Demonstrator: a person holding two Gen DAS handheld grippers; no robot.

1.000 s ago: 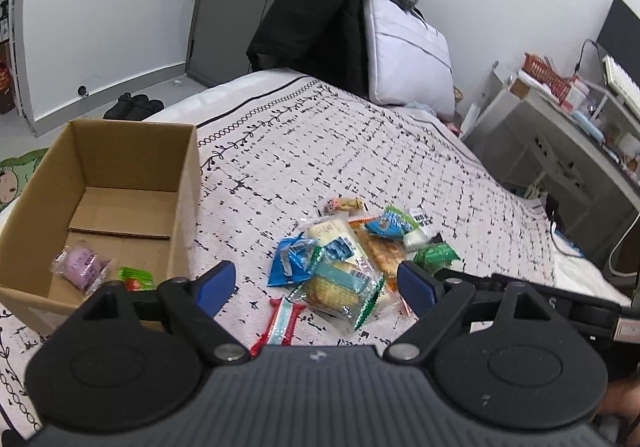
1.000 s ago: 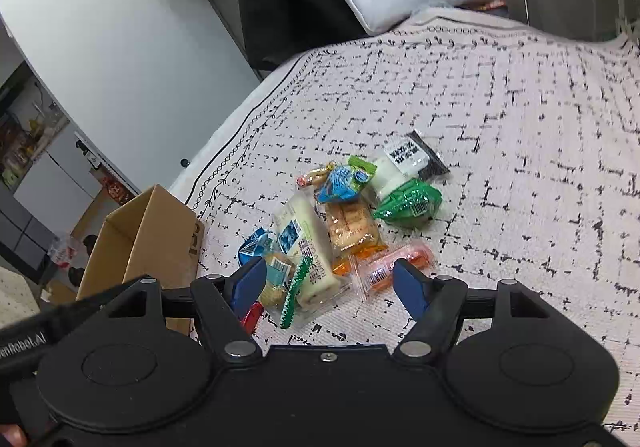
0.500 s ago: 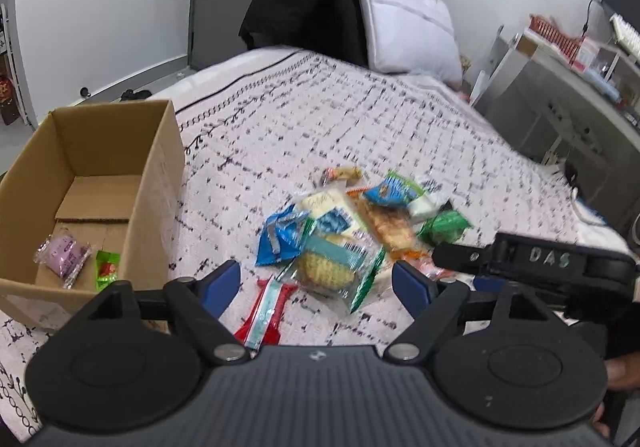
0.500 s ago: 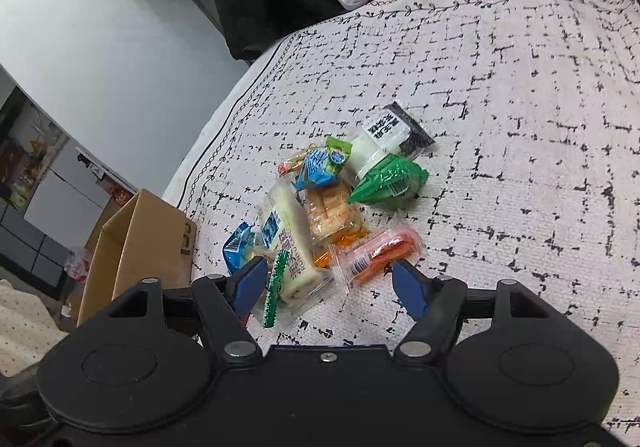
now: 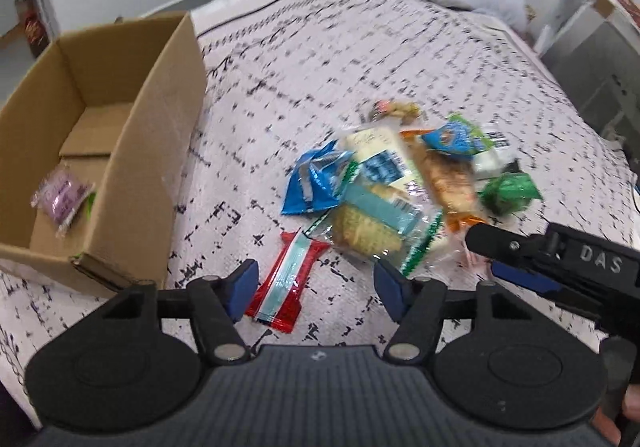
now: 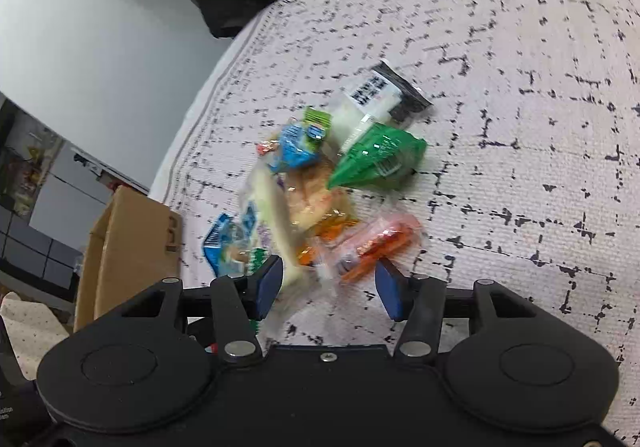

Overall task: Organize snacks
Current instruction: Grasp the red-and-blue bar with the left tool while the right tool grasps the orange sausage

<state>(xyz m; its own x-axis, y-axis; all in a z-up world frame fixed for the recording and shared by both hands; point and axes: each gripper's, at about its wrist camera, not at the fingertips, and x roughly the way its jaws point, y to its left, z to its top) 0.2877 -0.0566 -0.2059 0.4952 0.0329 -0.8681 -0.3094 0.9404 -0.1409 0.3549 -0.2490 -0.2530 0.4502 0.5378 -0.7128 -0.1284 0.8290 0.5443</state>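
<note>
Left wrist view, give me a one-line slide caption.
Left gripper closing over a red snack bar on the bed, beside a cardboard box holding a purple packet.

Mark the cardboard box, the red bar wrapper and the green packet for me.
cardboard box [image 5: 160, 151]: left wrist view, on its outer side wall.
red bar wrapper [image 5: 286, 281]: left wrist view, middle of the wrapper's pale stripe.
green packet [image 6: 376, 161]: right wrist view, centre of its shiny face.

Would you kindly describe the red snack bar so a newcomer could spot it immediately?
On the patterned bedspread, right of the cardboard box, lies a snack pile. The red snack bar sits at its near edge, just ahead of the left gripper. It alone is long, red, with a pale blue stripe.
</note>
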